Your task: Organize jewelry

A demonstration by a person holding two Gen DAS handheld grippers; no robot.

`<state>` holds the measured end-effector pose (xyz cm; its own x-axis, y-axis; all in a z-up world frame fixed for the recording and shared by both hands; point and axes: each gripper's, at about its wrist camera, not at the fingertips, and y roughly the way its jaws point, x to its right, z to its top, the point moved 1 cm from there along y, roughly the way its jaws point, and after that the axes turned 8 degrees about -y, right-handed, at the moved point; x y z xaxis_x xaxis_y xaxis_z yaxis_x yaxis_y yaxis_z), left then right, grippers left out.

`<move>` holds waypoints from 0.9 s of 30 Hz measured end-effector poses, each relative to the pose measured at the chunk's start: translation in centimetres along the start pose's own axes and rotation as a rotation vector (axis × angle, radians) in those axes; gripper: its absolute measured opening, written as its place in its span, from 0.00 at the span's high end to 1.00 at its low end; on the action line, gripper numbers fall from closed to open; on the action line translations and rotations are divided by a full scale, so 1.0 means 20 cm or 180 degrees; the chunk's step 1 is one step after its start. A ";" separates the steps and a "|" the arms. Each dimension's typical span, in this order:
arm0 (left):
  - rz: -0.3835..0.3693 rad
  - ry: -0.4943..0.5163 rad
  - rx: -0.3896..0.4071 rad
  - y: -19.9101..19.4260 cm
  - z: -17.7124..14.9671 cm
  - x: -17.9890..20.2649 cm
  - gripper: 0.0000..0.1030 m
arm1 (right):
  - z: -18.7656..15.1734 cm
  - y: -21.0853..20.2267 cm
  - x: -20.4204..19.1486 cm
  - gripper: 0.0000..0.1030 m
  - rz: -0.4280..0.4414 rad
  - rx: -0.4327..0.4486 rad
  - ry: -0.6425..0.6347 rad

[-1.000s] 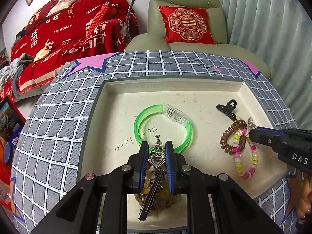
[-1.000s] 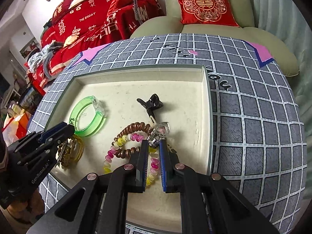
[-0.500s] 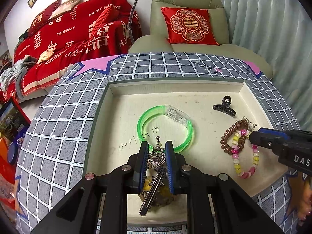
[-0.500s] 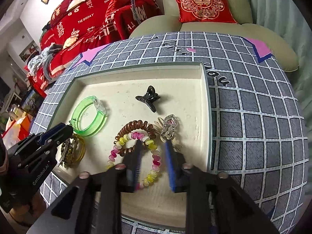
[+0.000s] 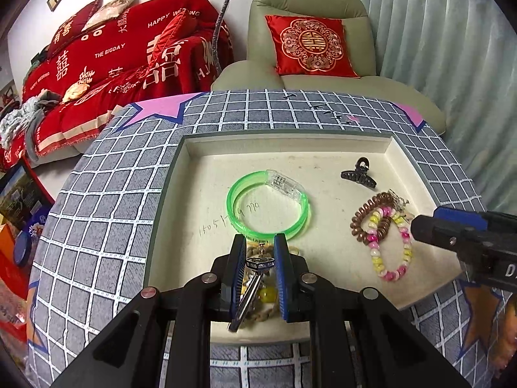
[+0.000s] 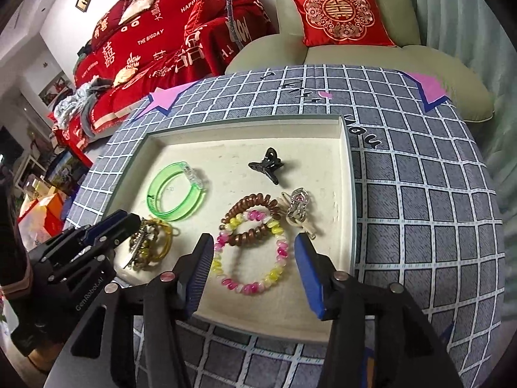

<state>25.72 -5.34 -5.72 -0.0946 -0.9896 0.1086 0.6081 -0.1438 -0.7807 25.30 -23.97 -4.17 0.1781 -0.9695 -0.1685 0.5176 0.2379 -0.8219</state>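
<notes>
A cream tray [image 5: 290,148] [image 6: 245,126] holds the jewelry. My left gripper [image 5: 258,249] is shut on a silver heart hair clip [image 5: 260,263], low over a yellow and brown bracelet pile [image 6: 152,242] at the tray's front left. My right gripper [image 6: 253,249] is open and empty, just above a pink and yellow bead bracelet [image 6: 250,252] that overlaps a brown coil hair tie [image 6: 250,213]. A silver charm [image 6: 299,205] lies right of the coil. A green bangle [image 5: 268,205] [image 6: 176,199] and a black claw clip [image 5: 358,174] [image 6: 268,165] lie farther back.
The tray sits on a grey grid-patterned tablecloth [image 6: 420,194]. Behind the table stand a green armchair with a red cushion [image 5: 310,45] and a sofa under a red blanket [image 5: 113,61]. A curtain [image 5: 452,48] hangs at the right.
My right gripper has let go of the silver charm, opened wide and pulled back toward the tray's front. My left gripper has stayed shut on the heart clip, which has tipped downward.
</notes>
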 end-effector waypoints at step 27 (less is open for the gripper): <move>0.0122 -0.0014 0.0194 -0.26 -0.20 -0.05 0.00 | -0.15 -0.12 -0.08 0.11 -0.0222 -0.0045 -0.0029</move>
<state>19.52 -3.56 -4.20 -0.0671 -0.9944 0.0821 0.6581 -0.1059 -0.7455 21.16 -23.17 -3.54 0.1496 -0.9831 -0.1056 0.5171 0.1688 -0.8391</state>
